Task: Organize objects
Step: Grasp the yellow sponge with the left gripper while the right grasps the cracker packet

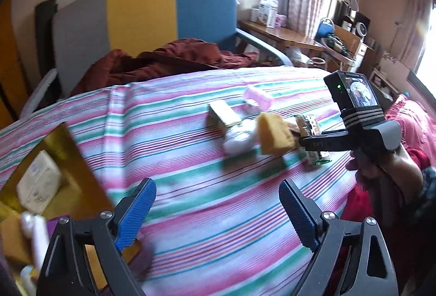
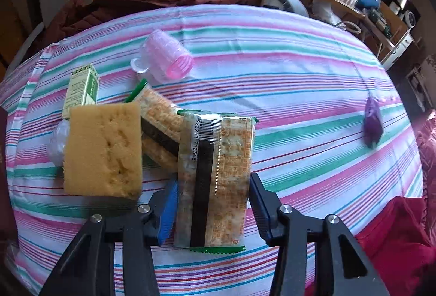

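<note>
We saw a surface covered with a striped cloth (image 2: pixel 272 83) in pink, green and white, with the objects gathered toward its left side in the right wrist view. The right tongs (image 2: pixel 212 195) had their blue pads pressed against both long sides of a cracker packet (image 2: pixel 218 173) with a green-edged wrapper and a dark band down its middle, so that packet was gripped. A second cracker packet (image 2: pixel 160 126) lay touching it on the left, partly under a yellow sponge (image 2: pixel 103 148). Behind the sponge stood a small green and cream box (image 2: pixel 81 88), and a clear crinkled wrapper (image 2: pixel 55 143) lay at the sponge's left edge. A pink ribbed cup (image 2: pixel 169 58) lay on its side farther back, and a small purple packet (image 2: pixel 372 121) sat well apart to the right.

The left tongs (image 1: pixel 218 214) stood wide apart over bare cloth, with nothing between the pads. At their left, a gold-lined box (image 1: pixel 73 167) held a pale packet (image 1: pixel 38 184).
</note>
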{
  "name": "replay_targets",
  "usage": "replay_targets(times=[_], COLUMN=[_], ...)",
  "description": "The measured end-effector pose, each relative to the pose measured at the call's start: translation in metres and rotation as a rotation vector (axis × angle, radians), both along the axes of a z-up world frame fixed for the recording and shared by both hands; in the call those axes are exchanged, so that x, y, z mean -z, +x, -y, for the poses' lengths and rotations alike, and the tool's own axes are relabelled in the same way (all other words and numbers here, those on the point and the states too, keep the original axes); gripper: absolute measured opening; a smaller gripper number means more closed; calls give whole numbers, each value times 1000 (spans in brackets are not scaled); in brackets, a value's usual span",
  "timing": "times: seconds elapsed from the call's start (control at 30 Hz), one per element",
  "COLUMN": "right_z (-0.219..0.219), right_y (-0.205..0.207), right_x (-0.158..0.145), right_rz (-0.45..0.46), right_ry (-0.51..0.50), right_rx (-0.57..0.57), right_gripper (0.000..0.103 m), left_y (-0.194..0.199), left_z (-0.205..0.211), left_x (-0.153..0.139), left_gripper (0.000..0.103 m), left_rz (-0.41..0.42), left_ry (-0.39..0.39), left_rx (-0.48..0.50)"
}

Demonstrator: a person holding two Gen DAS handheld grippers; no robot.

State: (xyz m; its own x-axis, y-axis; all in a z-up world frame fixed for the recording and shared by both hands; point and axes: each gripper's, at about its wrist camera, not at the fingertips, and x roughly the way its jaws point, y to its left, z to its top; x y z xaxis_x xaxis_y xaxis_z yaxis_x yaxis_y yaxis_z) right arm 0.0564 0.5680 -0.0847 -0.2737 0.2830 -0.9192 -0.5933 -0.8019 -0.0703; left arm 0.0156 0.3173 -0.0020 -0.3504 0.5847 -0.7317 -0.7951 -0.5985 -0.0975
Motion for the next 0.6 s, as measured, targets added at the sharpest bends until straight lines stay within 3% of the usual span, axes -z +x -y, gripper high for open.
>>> replay_targets(times=[0.4,0.6], right_z=[-29,-44], right_y=[20,28], right_x=[-32,-36], right_rz=[-167,-230], right_ry=[19,-18], right_rx=[145,204], right_gripper=[48,48], left_y=[-9,-6], left_z=[-76,-112], left_x=[29,37], left_gripper=[88,87], left_rz=[133,123], left_ry=[-15,-37], left_rx=[91,125])
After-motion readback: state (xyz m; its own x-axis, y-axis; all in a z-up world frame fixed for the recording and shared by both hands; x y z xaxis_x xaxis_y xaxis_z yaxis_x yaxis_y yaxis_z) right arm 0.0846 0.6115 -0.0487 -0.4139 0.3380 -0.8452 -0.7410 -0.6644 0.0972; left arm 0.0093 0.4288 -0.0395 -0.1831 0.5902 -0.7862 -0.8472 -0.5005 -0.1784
